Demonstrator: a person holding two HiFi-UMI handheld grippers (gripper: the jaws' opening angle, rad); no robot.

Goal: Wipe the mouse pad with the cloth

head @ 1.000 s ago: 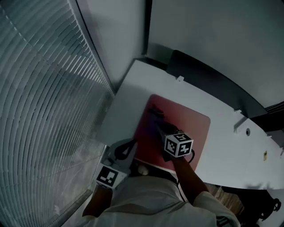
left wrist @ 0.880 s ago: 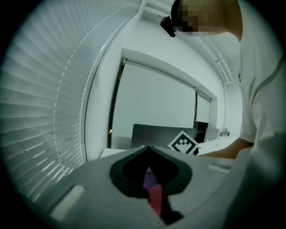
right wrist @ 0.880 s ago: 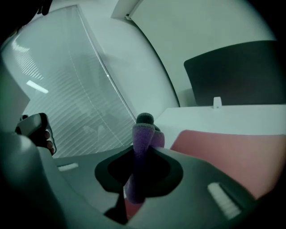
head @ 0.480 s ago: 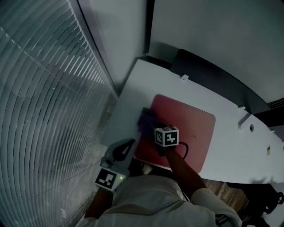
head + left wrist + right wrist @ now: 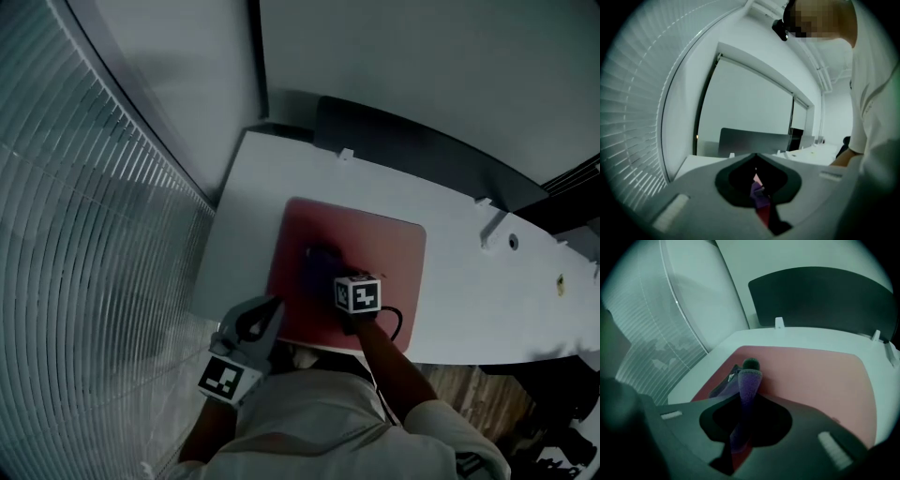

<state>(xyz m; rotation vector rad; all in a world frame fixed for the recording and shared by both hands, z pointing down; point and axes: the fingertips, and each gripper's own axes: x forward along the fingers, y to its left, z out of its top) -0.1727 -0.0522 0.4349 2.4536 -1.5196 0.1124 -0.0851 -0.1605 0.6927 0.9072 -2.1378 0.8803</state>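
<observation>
A red mouse pad (image 5: pixel 375 246) lies on the white desk (image 5: pixel 469 291). My right gripper (image 5: pixel 325 263) is over the pad's left-middle part, shut on a purple cloth (image 5: pixel 317 259) that rests on the pad. In the right gripper view the cloth (image 5: pixel 749 383) stands pinched between the jaws of the right gripper (image 5: pixel 749 370), with the mouse pad (image 5: pixel 815 376) spread beyond. My left gripper (image 5: pixel 273 307) hangs off the desk's near left corner, jaws together and holding nothing. Past the left gripper (image 5: pixel 756 158), a sliver of purple and red shows.
A dark panel (image 5: pixel 412 150) stands along the desk's far edge, seen as the panel (image 5: pixel 825 294) in the right gripper view. Window blinds (image 5: pixel 84 234) fill the left side. A cable hole (image 5: pixel 513 242) and small fittings sit on the desk's right part.
My right gripper has slid the cloth from the pad's far-left area to its left edge and back toward the middle. The left gripper has stayed put.
</observation>
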